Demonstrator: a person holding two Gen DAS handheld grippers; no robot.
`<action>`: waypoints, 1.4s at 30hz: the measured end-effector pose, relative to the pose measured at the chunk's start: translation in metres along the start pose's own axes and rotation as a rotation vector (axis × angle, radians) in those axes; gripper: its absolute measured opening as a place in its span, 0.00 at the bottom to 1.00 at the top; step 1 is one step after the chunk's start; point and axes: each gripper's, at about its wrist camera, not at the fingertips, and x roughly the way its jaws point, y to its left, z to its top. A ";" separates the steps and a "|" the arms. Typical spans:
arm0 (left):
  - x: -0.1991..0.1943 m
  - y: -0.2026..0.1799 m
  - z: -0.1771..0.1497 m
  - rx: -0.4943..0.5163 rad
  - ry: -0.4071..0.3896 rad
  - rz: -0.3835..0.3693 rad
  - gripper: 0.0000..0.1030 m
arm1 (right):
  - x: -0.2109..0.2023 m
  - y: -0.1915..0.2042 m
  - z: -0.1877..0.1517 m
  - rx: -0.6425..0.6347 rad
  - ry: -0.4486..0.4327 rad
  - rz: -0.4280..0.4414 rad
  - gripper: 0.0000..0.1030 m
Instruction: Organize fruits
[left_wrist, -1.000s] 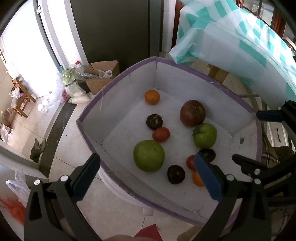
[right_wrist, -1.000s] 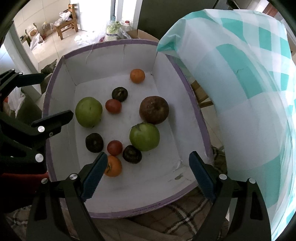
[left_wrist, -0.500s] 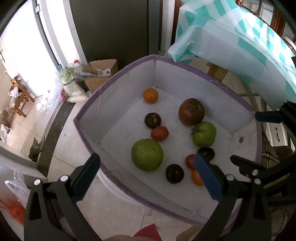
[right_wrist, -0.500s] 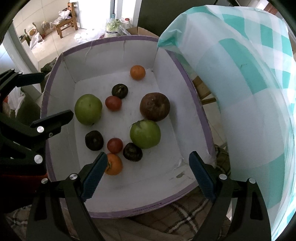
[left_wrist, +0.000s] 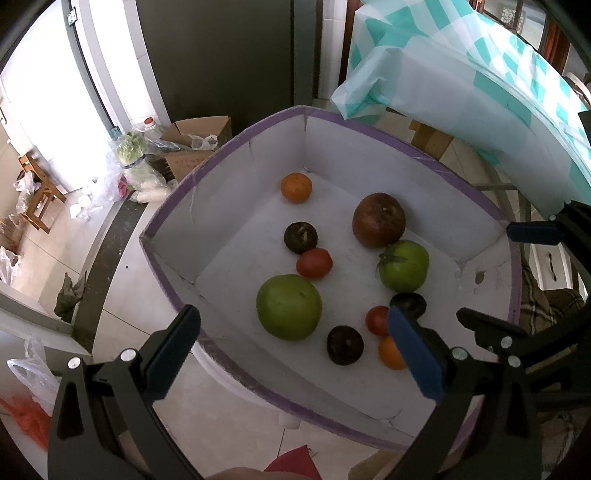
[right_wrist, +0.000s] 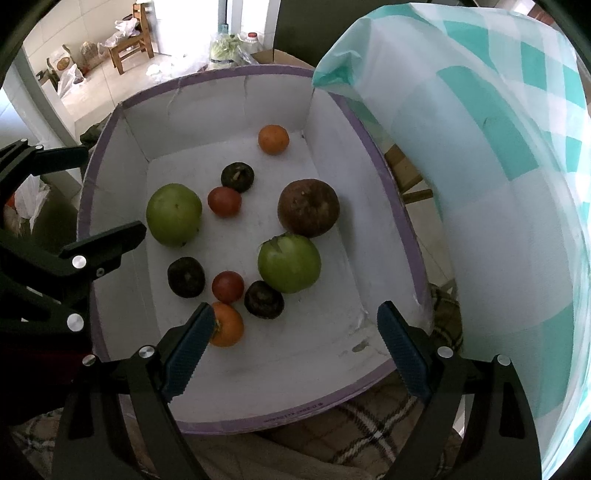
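A white box with a purple rim (left_wrist: 221, 155) (right_wrist: 391, 177) holds several fruits. Among them are a big green apple (left_wrist: 289, 307) (right_wrist: 173, 214), a green tomato (left_wrist: 404, 265) (right_wrist: 289, 263), a brown round fruit (left_wrist: 378, 219) (right_wrist: 308, 212), an orange (left_wrist: 296, 187) (right_wrist: 273, 139), red tomatoes (left_wrist: 314, 263) (right_wrist: 224, 201) and dark small fruits (left_wrist: 300, 237) (right_wrist: 237, 176). My left gripper (left_wrist: 291, 354) is open and empty above the box's near-left side. My right gripper (right_wrist: 295, 339) is open and empty above the box's near edge.
A table with a teal-checked cloth (left_wrist: 480, 74) (right_wrist: 498, 147) stands right of the box. Cardboard boxes (left_wrist: 195, 136) and bags of goods (left_wrist: 133, 155) lie on the tiled floor beyond. A wooden stool (right_wrist: 133, 44) stands far back. A plaid fabric (right_wrist: 369, 421) lies under the box's near edge.
Both grippers have drifted slightly, so the box sits a little lower and closer in the right wrist view. No fruit has moved. Both grippers stay open.
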 end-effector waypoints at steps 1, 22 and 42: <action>0.000 0.000 0.000 -0.001 0.000 -0.001 0.98 | 0.000 0.000 0.000 -0.001 0.001 0.000 0.84; 0.005 -0.003 0.000 0.001 0.011 -0.013 0.98 | 0.003 0.000 -0.002 -0.003 0.012 0.008 0.84; 0.010 0.001 -0.004 -0.022 0.019 -0.020 0.98 | 0.007 0.004 -0.005 -0.006 0.020 0.012 0.84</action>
